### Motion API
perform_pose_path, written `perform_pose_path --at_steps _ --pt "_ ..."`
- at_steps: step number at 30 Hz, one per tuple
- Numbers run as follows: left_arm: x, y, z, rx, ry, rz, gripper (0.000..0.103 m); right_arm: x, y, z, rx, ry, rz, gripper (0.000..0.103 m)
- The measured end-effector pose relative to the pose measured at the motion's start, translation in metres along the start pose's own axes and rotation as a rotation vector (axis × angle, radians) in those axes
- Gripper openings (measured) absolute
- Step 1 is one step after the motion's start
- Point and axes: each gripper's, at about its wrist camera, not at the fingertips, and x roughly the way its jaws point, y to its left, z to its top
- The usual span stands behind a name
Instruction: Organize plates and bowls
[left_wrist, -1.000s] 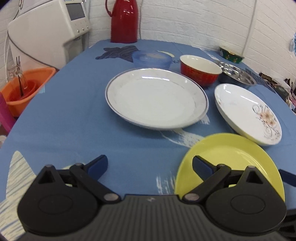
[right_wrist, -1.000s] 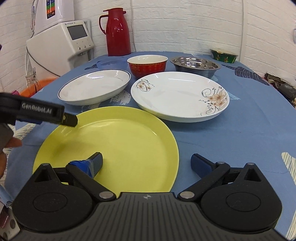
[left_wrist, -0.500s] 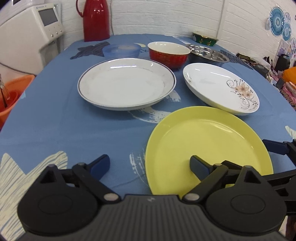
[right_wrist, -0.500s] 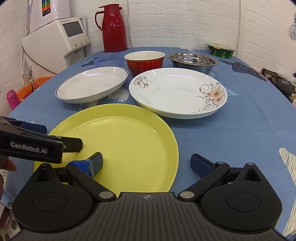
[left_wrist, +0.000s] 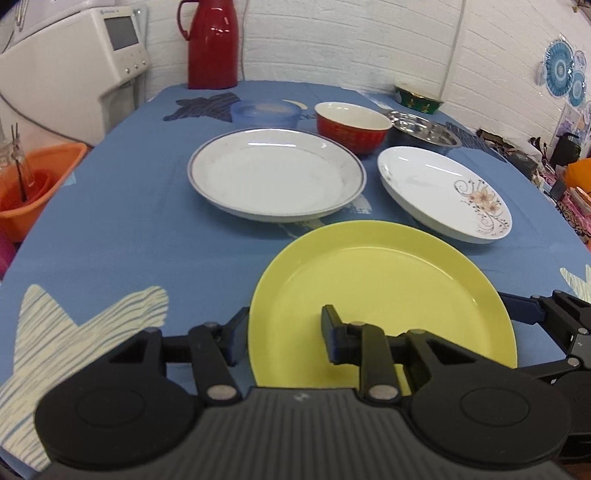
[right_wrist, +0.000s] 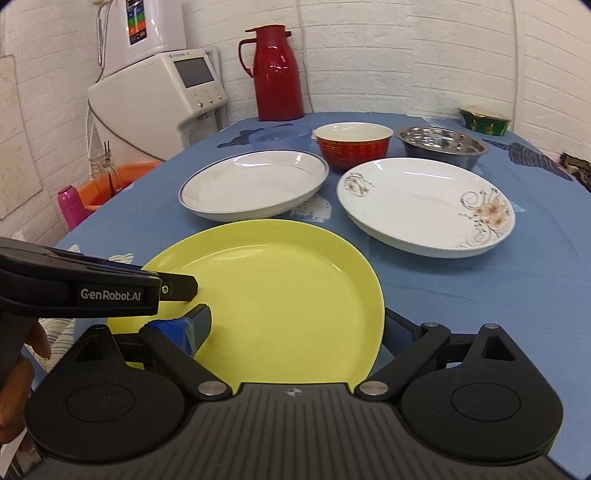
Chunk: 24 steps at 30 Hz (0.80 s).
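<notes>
Left claw (left_wrist: 282, 332) and right claw (right_wrist: 295, 326), both spread, straddle opposite edges of the yellow plate (left_wrist: 384, 295), which lies flat on the surface (left_wrist: 129, 240) before two white plates. Probably light, stiff and slick: best pinched at the rim.

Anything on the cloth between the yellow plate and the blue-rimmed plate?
No. In the left wrist view only bare tablecloth separates the yellow plate from the blue-rimmed plate.
</notes>
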Motion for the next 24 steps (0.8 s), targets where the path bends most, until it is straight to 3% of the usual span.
perform_pose_path --at_steps 5,13,24 --pt "-0.008 0.029 -0.002 -0.048 -0.001 0.052 0.026 0.010 0.021 0.006 -0.014 0.005 0.065 0.083" --pt "0.006 0.042 0.007 -0.056 -0.009 0.095 0.026 0.028 0.031 0.014 -0.024 0.026 0.070 0.084" --pt "0.010 0.037 0.007 -0.053 -0.012 0.069 0.026 0.024 0.028 0.011 -0.012 0.025 0.048 0.084"
